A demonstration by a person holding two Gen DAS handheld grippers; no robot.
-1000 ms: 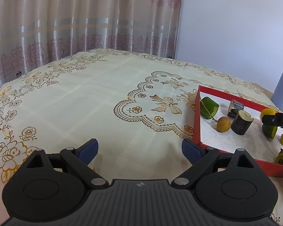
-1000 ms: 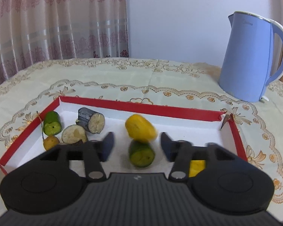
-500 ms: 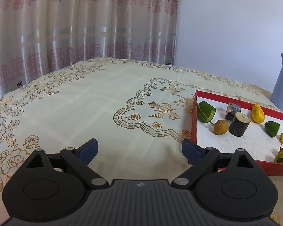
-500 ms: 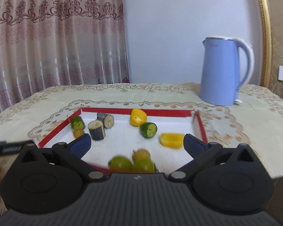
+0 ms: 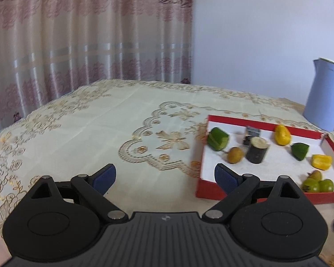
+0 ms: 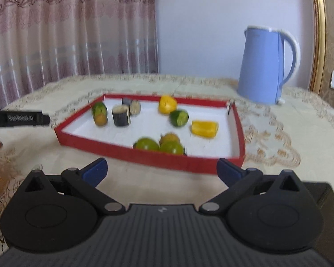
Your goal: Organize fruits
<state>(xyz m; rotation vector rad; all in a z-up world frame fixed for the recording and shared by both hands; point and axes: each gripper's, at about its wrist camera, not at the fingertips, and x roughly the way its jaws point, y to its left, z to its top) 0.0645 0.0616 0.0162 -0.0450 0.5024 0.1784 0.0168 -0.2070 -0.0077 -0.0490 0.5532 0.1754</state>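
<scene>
Both sets of tongs are hovering above the desk with their blue pads spread wide and gripping nothing: the left tongs [image 5: 165,178] are sitting just left of the red tray [image 5: 251,121], the right tongs [image 6: 162,170] are facing its near wall [image 6: 144,154]. The fruit pieces are all lying inside the tray: a green chunk [image 5: 218,138], a dark cylinder [image 5: 257,152], a yellow piece [image 6: 204,128] and two green round fruits [image 6: 158,145]. A blue kettle [image 6: 265,66] is standing behind the tray.

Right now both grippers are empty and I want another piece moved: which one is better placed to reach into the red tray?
Probably the right gripper: the red tray lies straight ahead of it. For the left gripper, it sits off to the side.
</scene>
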